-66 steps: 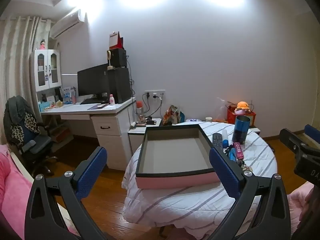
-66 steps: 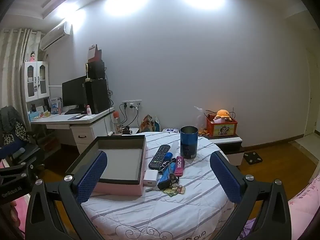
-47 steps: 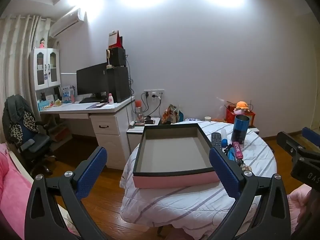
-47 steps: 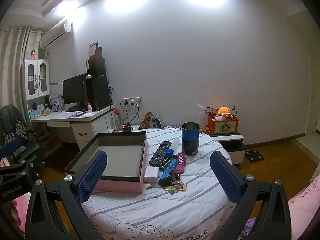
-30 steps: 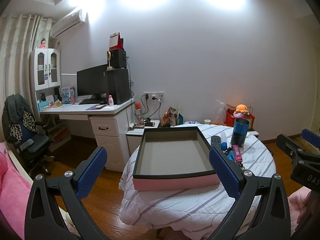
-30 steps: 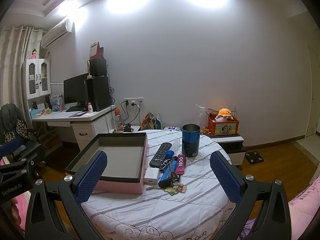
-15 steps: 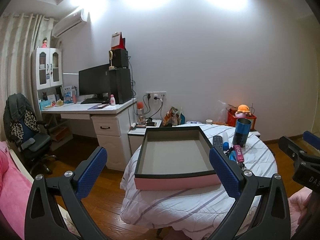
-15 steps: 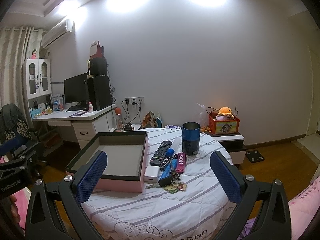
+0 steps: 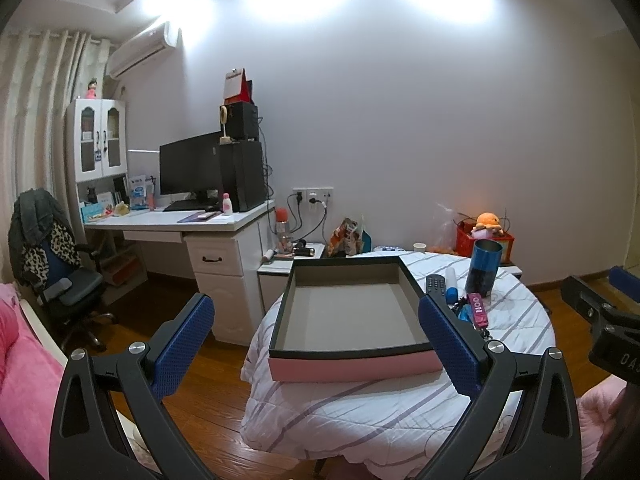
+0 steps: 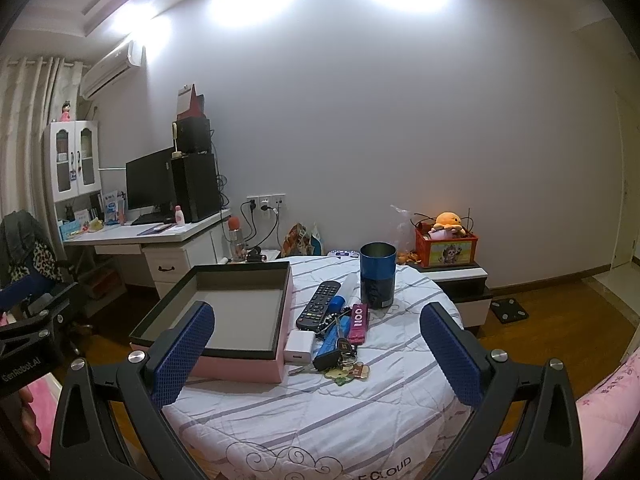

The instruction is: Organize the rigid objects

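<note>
Almost nothing has moved since before. The left hand-held gripper (image 9: 316, 332) and right hand-held gripper (image 10: 316, 332) stay wide open, holding nothing. The empty pink box (image 10: 240, 368) sits on the table (image 10: 320, 420), just beside the black remote (image 10: 318, 310) and blue cup (image 10: 377, 274).

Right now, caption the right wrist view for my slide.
Open right gripper faces empty pink box, remote, blue cup.

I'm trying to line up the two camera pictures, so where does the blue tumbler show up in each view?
Left wrist view: the blue tumbler stands at the right, beyond the pink tray's far right corner.
Right wrist view: the blue tumbler stands near the centre, right of the black remote.
Shared landmark: the pink tray, empty, on the striped tablecloth.
</note>
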A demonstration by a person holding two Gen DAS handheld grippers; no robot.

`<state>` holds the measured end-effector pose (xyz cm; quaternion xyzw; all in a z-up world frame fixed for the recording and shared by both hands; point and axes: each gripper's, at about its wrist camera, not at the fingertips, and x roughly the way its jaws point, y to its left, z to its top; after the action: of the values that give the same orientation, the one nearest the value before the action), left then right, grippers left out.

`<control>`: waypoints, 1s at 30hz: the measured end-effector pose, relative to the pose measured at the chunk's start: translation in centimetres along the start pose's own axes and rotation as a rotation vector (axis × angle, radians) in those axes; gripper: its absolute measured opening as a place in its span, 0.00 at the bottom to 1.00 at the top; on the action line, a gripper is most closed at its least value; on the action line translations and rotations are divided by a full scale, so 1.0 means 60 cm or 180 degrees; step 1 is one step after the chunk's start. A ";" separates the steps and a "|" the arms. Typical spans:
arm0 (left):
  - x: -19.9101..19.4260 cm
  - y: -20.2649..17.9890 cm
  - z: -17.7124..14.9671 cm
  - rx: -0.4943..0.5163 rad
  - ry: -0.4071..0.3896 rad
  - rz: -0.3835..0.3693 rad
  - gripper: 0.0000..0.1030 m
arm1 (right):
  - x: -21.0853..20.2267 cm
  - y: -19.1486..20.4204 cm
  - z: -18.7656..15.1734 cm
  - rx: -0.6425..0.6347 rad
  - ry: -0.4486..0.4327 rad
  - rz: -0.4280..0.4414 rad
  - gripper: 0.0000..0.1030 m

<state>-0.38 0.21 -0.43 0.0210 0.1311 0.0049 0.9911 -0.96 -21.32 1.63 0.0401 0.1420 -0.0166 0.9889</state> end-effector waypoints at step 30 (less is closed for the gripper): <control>0.000 0.000 -0.004 0.0066 0.0037 0.0005 1.00 | -0.005 0.000 0.000 -0.0050 -0.0030 -0.0018 1.00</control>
<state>-0.45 0.19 -0.68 0.0313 0.1370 0.0045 0.9901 -1.23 -21.34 1.70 0.0318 0.1376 -0.0185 0.9898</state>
